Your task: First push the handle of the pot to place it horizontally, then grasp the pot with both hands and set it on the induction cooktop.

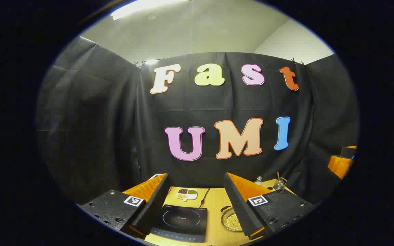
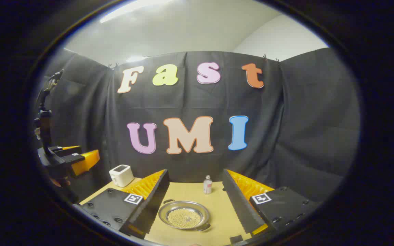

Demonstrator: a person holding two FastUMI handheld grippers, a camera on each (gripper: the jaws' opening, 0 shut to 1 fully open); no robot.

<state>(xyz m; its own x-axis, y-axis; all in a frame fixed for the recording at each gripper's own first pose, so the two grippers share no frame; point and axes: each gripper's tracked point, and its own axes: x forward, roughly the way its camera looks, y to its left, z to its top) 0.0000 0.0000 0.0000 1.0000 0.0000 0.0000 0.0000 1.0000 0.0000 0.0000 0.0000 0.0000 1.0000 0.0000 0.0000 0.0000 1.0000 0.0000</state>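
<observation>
A shallow steel pot (image 2: 184, 214) filled with small yellow grains sits on the wooden table (image 2: 217, 205). One small loop handle (image 2: 168, 201) points to its far left and the other (image 2: 204, 227) to its near right, so the handle line runs diagonally. My right gripper (image 2: 195, 172) hovers above it, open and holding nothing. In the left gripper view, the black induction cooktop (image 1: 181, 220) lies below my open left gripper (image 1: 196, 175). The pot (image 1: 232, 221) is just to its right, partly hidden by my right finger (image 1: 241, 201).
Behind the cooktop lies a white divided dish (image 1: 186, 194) of beans. A small bottle (image 2: 207, 184) stands behind the pot, a white appliance (image 2: 121, 175) at the table's far left, a wire holder (image 1: 279, 183) at far right. The other gripper (image 2: 70, 159) hangs to the left.
</observation>
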